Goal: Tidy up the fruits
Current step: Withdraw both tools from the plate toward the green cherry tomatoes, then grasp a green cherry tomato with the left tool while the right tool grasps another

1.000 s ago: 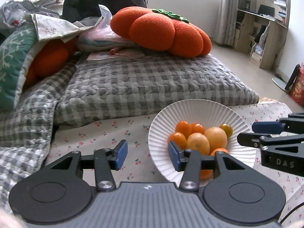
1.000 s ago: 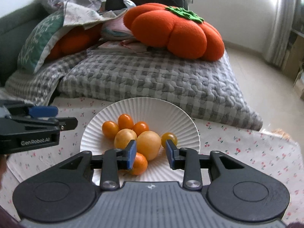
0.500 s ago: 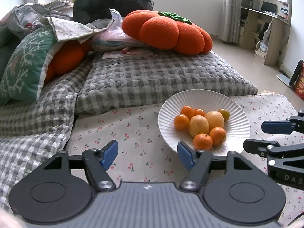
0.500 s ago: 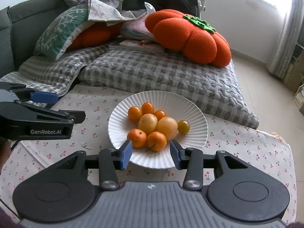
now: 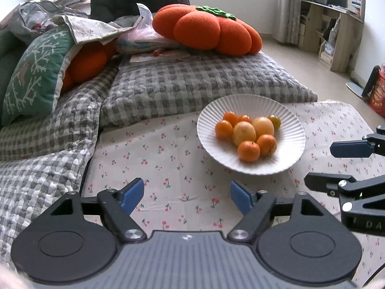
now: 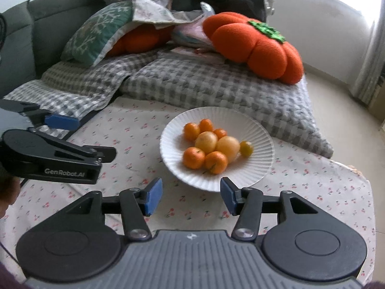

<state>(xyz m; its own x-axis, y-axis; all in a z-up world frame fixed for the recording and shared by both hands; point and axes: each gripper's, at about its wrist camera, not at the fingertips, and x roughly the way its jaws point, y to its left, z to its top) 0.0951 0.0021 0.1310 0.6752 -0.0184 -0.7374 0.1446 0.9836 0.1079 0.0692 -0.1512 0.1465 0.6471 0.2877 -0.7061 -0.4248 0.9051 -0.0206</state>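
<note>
A white ribbed plate stands on the cherry-print tablecloth and holds several small fruits: orange mandarins, two yellow fruits and a greenish one. The plate also shows in the right wrist view with the mandarins. My left gripper is open and empty, over the cloth to the near left of the plate. My right gripper is open and empty, just short of the plate's near rim.
Grey checked quilts lie behind the table. An orange pumpkin cushion and a green pillow sit on them. Shelves stand at the far right. The table's right edge drops to the floor.
Both grippers have drawn back and up from the plate, and both have opened wider. The fruits have stayed in the plate.
</note>
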